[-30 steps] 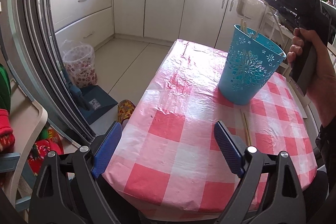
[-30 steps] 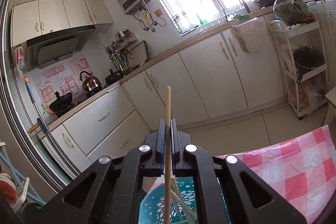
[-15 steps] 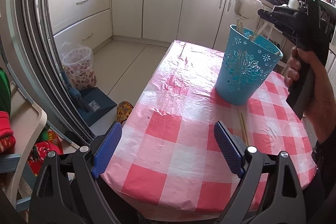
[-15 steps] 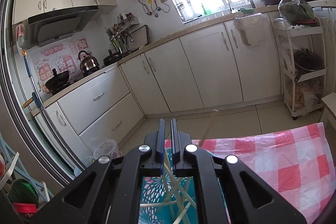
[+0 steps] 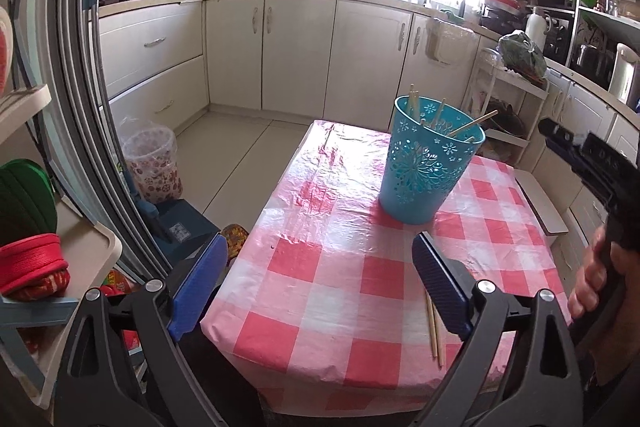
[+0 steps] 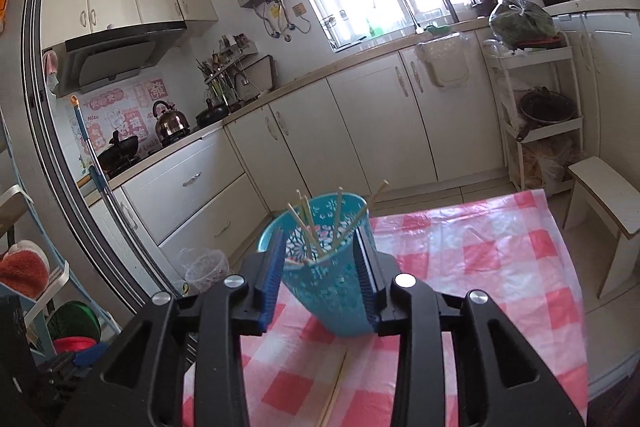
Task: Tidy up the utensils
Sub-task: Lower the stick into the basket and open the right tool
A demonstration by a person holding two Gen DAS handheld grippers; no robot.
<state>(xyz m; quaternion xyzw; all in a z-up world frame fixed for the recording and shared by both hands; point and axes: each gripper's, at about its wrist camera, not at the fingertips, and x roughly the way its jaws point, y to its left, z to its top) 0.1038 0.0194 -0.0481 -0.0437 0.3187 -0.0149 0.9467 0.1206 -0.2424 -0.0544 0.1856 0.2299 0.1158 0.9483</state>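
A blue perforated holder (image 5: pixel 430 163) stands on the pink checked tablecloth (image 5: pixel 328 267) with several wooden chopsticks leaning inside it. It also shows in the right wrist view (image 6: pixel 328 267). Two chopsticks (image 5: pixel 434 327) lie on the cloth near the front edge, close to my left gripper's right finger. They show in the right wrist view (image 6: pixel 334 387) below the holder. My left gripper (image 5: pixel 318 287) is open and empty over the near table edge. My right gripper (image 6: pixel 320 279) is open and empty, set back from the holder, its body visible at the right of the left wrist view (image 5: pixel 592 167).
A plastic-lined bin (image 5: pixel 150 163) and a dustpan (image 5: pixel 180 227) sit on the floor left of the table. A white stool (image 6: pixel 604 195) stands to the right. White cabinets (image 5: pixel 300 47) line the back, a rack (image 6: pixel 536 115) at right.
My right gripper let go of the chopstick into the holder, opened, and pulled back and down to the right. My left gripper drew back a little from the table.
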